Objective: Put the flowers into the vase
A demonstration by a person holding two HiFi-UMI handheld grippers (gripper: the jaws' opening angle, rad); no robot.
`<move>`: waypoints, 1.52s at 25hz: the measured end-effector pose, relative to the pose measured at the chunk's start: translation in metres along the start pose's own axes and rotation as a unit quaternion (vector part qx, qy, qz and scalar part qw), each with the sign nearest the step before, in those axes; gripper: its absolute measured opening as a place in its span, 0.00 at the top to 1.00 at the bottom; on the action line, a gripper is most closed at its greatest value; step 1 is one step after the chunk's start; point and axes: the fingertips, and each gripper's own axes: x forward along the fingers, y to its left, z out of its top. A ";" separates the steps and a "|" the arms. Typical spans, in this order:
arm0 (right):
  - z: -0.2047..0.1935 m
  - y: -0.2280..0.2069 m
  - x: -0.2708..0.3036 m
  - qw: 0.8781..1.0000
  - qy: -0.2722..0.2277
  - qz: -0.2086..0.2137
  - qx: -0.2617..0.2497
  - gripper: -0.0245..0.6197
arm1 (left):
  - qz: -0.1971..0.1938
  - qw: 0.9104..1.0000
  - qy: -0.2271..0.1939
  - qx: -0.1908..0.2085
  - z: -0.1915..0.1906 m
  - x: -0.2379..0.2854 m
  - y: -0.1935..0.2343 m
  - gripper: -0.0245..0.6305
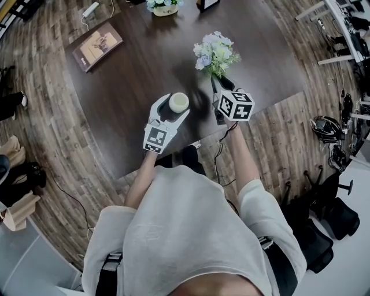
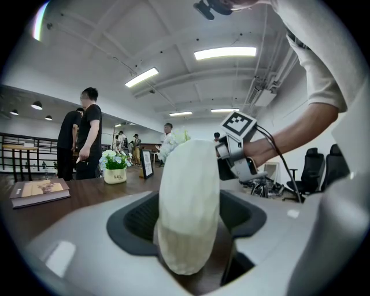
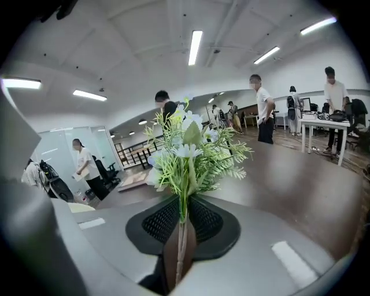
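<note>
While the left gripper (image 1: 175, 108) grasps the single pale vase (image 1: 179, 102) between its two fingers at the near edge of the worktop (image 1: 139, 75), the right gripper (image 1: 220, 84) has its fingers clenched on the stems of one bunch of flowers (image 1: 215, 53), held just beside the vase. One book (image 1: 97, 46) and one potted posy (image 1: 165, 7) sit farther off.

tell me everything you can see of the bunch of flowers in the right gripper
The flowers are a small bunch of white and pale blue blooms with feathery green sprigs, artificial-looking. Their thin stems are gathered together and pinched in the right gripper, so the bunch sticks straight out from its tips. It is held over the dark table, right of the pale vase. Nothing else seems to touch it.
</note>
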 end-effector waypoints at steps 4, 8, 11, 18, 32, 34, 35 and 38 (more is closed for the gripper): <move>0.033 0.028 -0.006 0.999 -0.041 0.029 -0.003 0.88 | 0.001 1.000 0.000 0.001 0.000 -0.001 -0.001 0.47; 0.070 0.062 -0.015 0.994 -0.086 0.066 -0.022 0.88 | 0.002 1.000 -0.001 0.000 0.000 0.000 -0.003 0.47; 0.104 0.088 -0.021 0.988 -0.122 0.092 -0.035 0.88 | 0.003 1.000 0.000 0.001 -0.001 -0.001 -0.002 0.47; 0.186 0.147 -0.057 0.962 -0.216 0.158 -0.052 0.88 | 0.006 1.000 0.002 0.000 -0.001 0.000 -0.001 0.47; 0.173 0.184 -0.080 0.937 -0.265 0.220 -0.056 0.87 | 0.010 1.000 0.001 -0.003 -0.002 -0.001 -0.001 0.47; 0.160 0.182 -0.077 0.939 -0.258 0.220 -0.053 0.87 | 0.010 1.000 0.001 -0.002 -0.001 -0.001 -0.001 0.47; 0.152 0.180 -0.076 0.941 -0.254 0.220 -0.050 0.87 | 0.010 1.000 0.001 -0.002 -0.001 -0.001 -0.002 0.47; 0.129 0.175 -0.070 0.945 -0.240 0.219 -0.039 0.87 | 0.011 1.000 -0.001 -0.002 -0.001 -0.001 -0.002 0.47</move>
